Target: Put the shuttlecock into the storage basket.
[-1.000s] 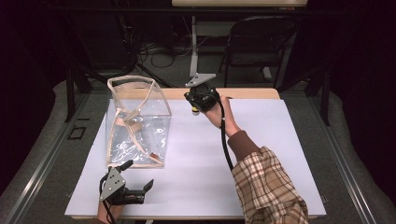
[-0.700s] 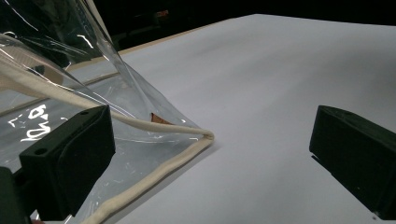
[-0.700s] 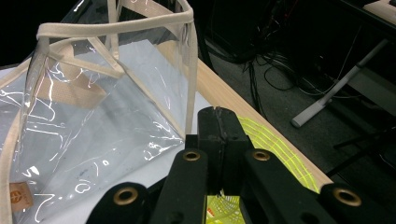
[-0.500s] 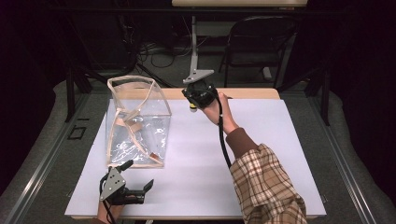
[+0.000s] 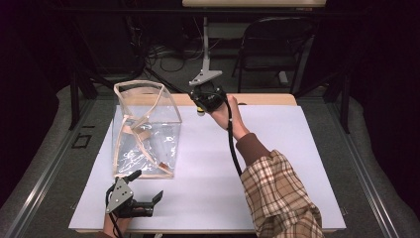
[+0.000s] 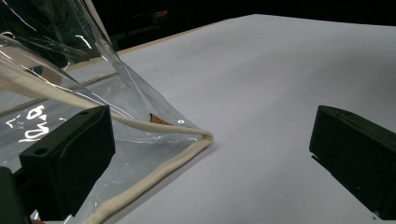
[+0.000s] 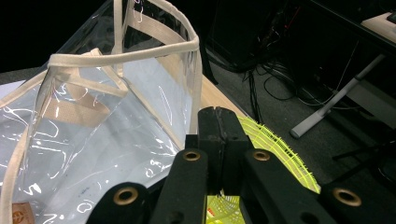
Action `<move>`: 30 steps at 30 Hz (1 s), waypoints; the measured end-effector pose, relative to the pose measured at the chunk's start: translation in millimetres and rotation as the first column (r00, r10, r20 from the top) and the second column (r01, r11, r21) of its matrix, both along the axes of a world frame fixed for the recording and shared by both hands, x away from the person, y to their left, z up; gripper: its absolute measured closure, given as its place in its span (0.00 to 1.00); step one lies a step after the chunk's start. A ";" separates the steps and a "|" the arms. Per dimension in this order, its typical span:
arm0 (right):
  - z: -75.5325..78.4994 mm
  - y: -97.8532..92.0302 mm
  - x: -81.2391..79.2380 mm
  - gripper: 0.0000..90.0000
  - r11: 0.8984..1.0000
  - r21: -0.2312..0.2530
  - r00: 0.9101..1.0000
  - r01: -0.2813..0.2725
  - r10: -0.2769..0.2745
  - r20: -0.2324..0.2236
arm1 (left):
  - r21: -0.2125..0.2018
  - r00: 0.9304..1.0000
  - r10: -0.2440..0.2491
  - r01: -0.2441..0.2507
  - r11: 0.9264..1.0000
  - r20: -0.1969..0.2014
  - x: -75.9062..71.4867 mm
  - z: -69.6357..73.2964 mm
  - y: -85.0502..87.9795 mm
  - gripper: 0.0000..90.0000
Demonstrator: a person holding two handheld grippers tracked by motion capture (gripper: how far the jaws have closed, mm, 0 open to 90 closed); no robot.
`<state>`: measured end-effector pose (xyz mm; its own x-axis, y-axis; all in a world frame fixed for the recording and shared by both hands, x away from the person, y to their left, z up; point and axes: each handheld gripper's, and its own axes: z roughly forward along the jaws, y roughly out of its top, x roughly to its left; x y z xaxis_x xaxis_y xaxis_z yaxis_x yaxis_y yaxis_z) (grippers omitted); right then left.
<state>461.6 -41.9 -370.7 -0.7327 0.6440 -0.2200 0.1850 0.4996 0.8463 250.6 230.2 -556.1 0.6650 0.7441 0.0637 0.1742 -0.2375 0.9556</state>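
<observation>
Dark surroundings frame a table [image 5: 297, 163] covered by a white sheet, with cables and a folding chair [image 5: 277, 44] on the floor beyond its far edge. On the left half of the table stands a clear plastic bag [image 5: 148, 134], upright and open at the top, edged all round with cream fabric trim. Its cream handles hang down inside it, and a small brown tag sits low at a bottom corner. White lettering is printed on the plastic, too small and warped to read.

The right hand-held gripper [image 5: 200, 110], held by a hand in a plaid sleeve, hovers near the far edge of the table, just beside the bag's upper right corner. In the right gripper view its jaws are clenched together on a piece of bright yellow-green mesh [image 7: 275, 144], close to the bag's rim [image 7: 121, 58].

The left hand-held gripper [image 5: 151, 203] rests at the near edge of the table, jaws released and wide apart, grasping nothing. In the left gripper view the bag's bottom corner [image 6: 205, 136] lies just ahead between them, untouched.
</observation>
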 end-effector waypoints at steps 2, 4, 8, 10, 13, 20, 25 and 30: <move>1.4 1.2 0.5 1.00 1.000 0.000 1.000 -0.002 0.002 0.002 | 0.000 1.000 -0.001 0.001 1.000 -0.001 0.1 0.0 0.1 0.00; 2.5 2.8 0.6 1.00 1.000 0.002 1.000 -0.004 0.004 0.003 | -0.001 1.000 -0.001 0.001 1.000 0.000 0.1 0.1 0.1 0.00; 5.1 6.5 1.1 1.00 1.000 0.002 1.000 -0.010 0.010 0.008 | -0.002 1.000 -0.001 0.001 1.000 0.000 0.1 0.2 0.1 0.00; 6.7 8.7 0.8 1.00 1.000 0.001 1.000 -0.013 0.013 0.012 | -0.003 1.000 0.000 0.000 1.000 0.000 0.1 0.2 0.2 0.00; 8.8 11.6 0.5 1.00 1.000 0.005 1.000 -0.016 0.016 0.016 | -0.002 1.000 -0.001 0.001 1.000 0.001 0.2 0.3 0.3 0.00; 13.7 17.3 -0.1 1.00 1.000 0.015 0.999 -0.022 0.022 0.023 | -0.004 1.000 -0.002 0.002 1.000 0.004 -0.1 0.5 0.3 0.00; 16.3 20.8 -0.4 1.00 0.999 0.014 0.999 -0.030 0.029 0.030 | -0.004 1.000 -0.002 0.002 1.000 0.002 0.1 0.5 0.3 0.00; 18.9 22.7 0.5 1.00 0.999 0.016 0.999 -0.031 0.031 0.028 | -0.005 1.000 -0.002 0.002 1.000 0.002 0.2 0.5 0.3 0.00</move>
